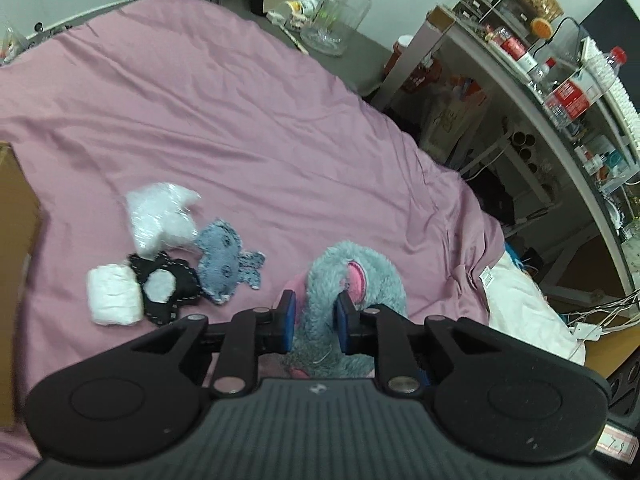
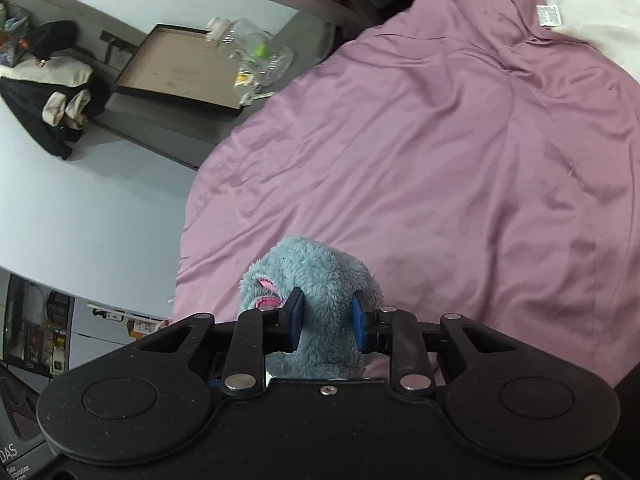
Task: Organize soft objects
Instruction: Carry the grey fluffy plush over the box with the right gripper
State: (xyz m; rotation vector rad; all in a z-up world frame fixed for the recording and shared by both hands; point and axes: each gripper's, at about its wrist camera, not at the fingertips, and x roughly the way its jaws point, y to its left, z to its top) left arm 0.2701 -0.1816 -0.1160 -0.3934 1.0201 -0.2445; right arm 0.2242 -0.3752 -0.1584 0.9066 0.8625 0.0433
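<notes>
A pink sheet (image 1: 224,120) covers the bed and fills most of both views, wrinkled and hanging over the edge near a white cloth (image 1: 528,304). To the right of the bed in the left wrist view stands a crowded white shelf unit (image 1: 520,92) with bottles and small clutter; beyond the far edge a big glass jar (image 1: 340,12) sits on a grey surface. In the right wrist view a flat brown tray (image 2: 176,68) lies near that jar. The fluffy blue plush toy (image 1: 344,280) is clamped by both grippers: the left gripper (image 1: 316,316) pinches it near a pink ear, the right gripper (image 2: 328,322) squeezes its body. Left of it on the sheet lie, touching one another, a white plastic bag (image 1: 160,216), a blue knitted fish (image 1: 224,260), a black patch (image 1: 168,288) and a white roll (image 1: 114,294).
</notes>
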